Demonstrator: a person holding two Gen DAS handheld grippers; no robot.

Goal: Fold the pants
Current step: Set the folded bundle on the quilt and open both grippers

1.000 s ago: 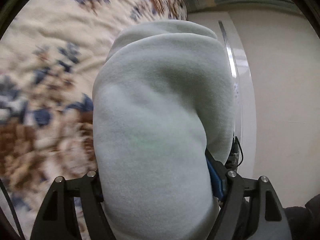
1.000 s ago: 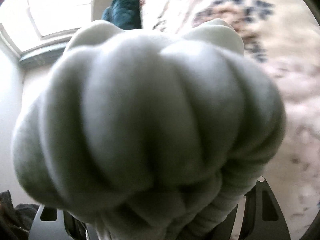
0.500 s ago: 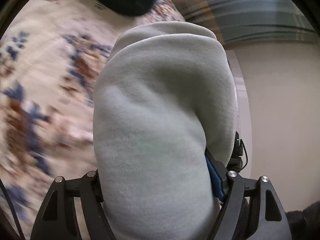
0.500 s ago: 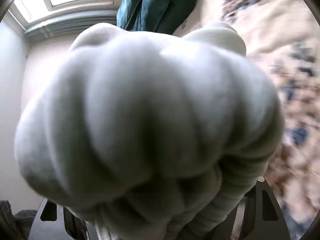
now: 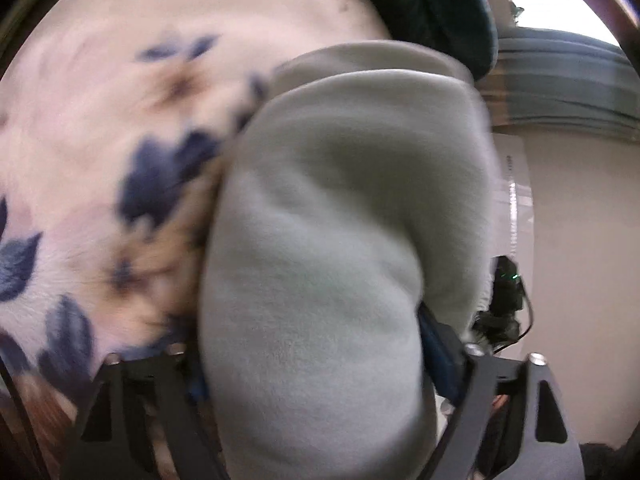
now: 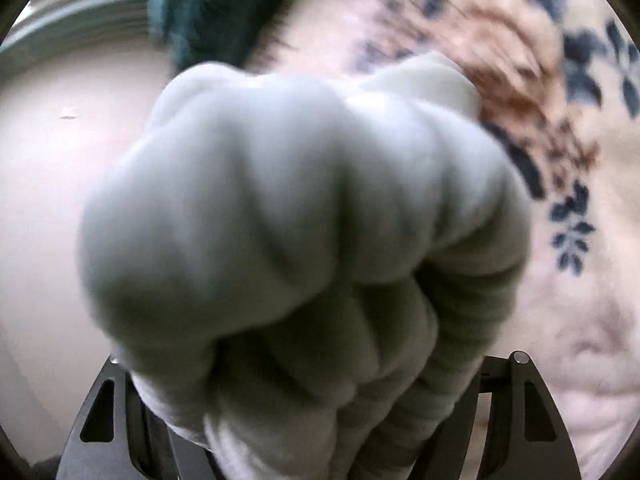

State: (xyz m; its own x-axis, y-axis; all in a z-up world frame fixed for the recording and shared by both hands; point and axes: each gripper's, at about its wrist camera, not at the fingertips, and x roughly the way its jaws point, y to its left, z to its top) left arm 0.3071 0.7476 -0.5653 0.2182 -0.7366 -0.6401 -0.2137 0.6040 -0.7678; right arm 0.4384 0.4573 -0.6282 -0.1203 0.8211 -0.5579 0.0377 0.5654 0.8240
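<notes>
The pale grey-green fleece pants (image 5: 340, 240) fill the middle of the left wrist view as a thick folded bundle. They sit between the jaws of my left gripper (image 5: 320, 340), which are opening while the cloth still fills the gap and touches the blue pad (image 5: 434, 344). In the right wrist view a bunched, pleated wad of the same pants (image 6: 296, 216) bulges out of my right gripper (image 6: 308, 360), which is shut on it. The cloth hides the fingertips of both grippers. Both bundles hang just above the flowered bedspread (image 5: 120, 140).
The cream bedspread (image 6: 580, 280) with blue and brown flowers lies under both grippers. A dark teal cushion or blanket (image 5: 432, 4) (image 6: 216, 4) lies at its far edge. A pale wall (image 5: 580, 280) and a grey window ledge (image 5: 560, 84) stand beyond.
Both grippers have swept across the bed towards the teal cushion and sunk closer to the bedspread. The left jaws stand slightly wider. Both bundles keep their shape.
</notes>
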